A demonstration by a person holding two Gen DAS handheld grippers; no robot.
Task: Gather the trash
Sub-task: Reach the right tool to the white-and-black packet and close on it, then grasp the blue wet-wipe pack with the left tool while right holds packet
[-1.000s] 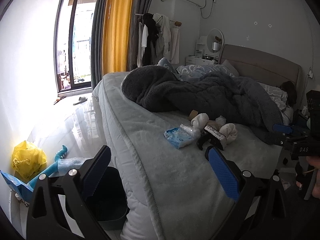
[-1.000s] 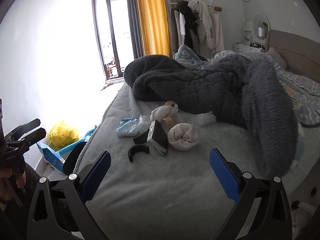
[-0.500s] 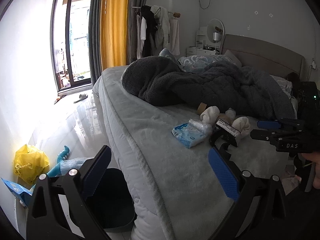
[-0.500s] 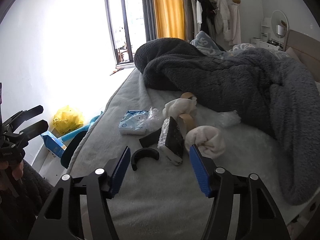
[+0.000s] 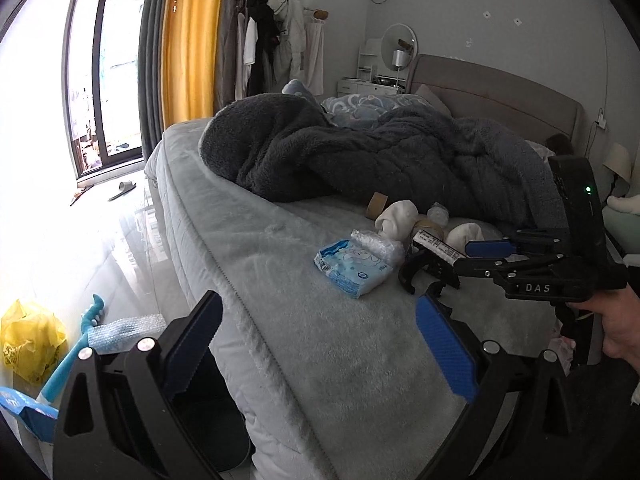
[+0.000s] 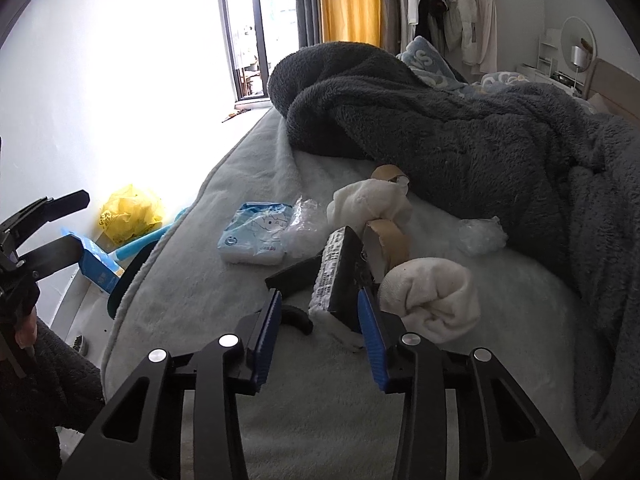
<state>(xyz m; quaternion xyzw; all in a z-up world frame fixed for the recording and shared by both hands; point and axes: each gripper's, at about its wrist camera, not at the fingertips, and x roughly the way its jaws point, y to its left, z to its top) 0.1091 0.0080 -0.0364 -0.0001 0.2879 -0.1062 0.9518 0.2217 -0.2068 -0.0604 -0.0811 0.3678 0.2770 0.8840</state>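
A cluttered bedroom. On the floor at far left, near the wall, sit a crumpled yellow bag [image 6: 130,214] and a blue carton [image 6: 98,266]. A dark bin [image 5: 208,432] stands just beside the near edge of the bed [image 5: 320,360]. The left gripper [image 5: 316,344] hovers over that edge, its 2 blue pads spread wide with nothing between them.

Moving right along the pale bedspread: a blue-and-white tissue pack [image 6: 254,238], a crinkled clear plastic wrapper [image 6: 304,228] touching it, a curved black plastic piece [image 6: 296,318], then a black box with a white printed label [image 6: 338,280], tilted on edge in the middle of the pile. The right gripper [image 6: 318,334] straddles the box's near end; its jaws have just been closing to a narrow gap, and whether the pads press it cannot be told. Crowding the box are a brown tape roll [image 6: 390,242] and 2 rolled white socks [image 6: 434,298]. A rumpled dark grey blanket [image 6: 460,136] lies behind and right.
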